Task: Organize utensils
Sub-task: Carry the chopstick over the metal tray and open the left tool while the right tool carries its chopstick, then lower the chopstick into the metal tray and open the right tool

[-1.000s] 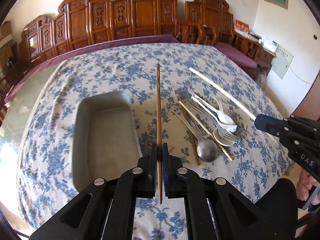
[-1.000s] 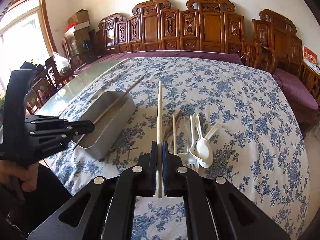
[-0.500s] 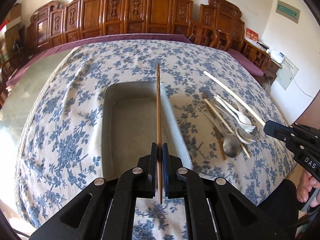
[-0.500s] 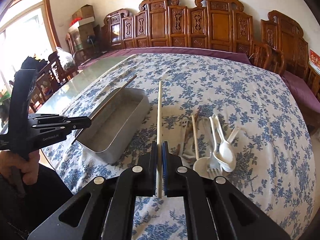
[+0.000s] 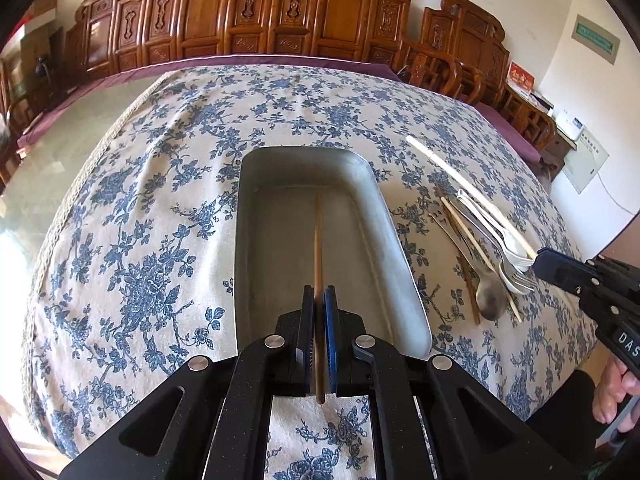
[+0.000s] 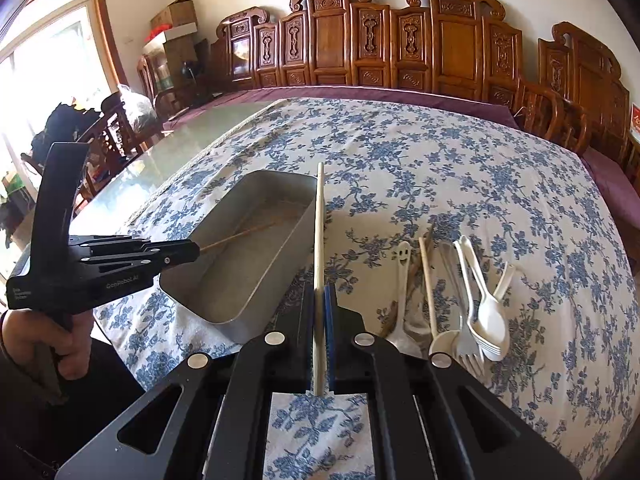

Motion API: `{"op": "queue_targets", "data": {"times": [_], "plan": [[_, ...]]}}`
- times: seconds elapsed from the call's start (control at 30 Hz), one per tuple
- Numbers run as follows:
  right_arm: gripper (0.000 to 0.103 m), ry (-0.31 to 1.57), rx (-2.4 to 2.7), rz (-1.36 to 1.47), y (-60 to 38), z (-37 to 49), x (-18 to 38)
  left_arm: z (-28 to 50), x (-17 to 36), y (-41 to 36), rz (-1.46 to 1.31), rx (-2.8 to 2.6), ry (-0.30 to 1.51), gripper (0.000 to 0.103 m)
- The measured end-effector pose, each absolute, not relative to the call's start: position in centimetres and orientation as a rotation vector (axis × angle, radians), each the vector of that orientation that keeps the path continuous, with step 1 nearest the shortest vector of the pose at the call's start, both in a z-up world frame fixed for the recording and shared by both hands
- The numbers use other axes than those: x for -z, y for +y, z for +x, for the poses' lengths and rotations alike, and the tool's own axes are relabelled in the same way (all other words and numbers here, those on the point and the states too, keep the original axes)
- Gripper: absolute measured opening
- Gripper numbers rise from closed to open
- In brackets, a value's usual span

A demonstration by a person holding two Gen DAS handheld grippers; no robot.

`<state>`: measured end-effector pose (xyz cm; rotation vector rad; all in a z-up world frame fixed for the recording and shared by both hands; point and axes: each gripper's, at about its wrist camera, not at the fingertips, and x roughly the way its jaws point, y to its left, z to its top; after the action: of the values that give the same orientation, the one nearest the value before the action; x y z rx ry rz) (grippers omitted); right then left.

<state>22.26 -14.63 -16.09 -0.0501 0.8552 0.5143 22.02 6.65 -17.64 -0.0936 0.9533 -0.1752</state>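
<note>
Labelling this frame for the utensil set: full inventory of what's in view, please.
metal tray: 1, grey, on the cloth left of the utensil pile
brown chopstick: 1, held by the left gripper, tip down inside the tray
pale chopstick: 1, cream, held by the right gripper, above the tray's right rim
utensil pile: white plastic spoons, metal forks, a metal spoon, loose chopsticks; exact count unclear; on the cloth right of the tray
tablecloth: 1, cream with blue flowers, over the table
carved chairs: several, brown wood, along the far wall
left gripper: jaws shut on the brown chopstick
right gripper: jaws shut on the pale chopstick
</note>
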Motion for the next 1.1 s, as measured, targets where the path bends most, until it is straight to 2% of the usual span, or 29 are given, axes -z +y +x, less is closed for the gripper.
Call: {"op": "queue_targets", "data": {"times": [1.1], "plan": [[0.006,0.972,-0.546,-0.017,-4.1,26.3,19.6,22.5,15.6,11.1,-0.124,0.081,0.877,0.004]]}}
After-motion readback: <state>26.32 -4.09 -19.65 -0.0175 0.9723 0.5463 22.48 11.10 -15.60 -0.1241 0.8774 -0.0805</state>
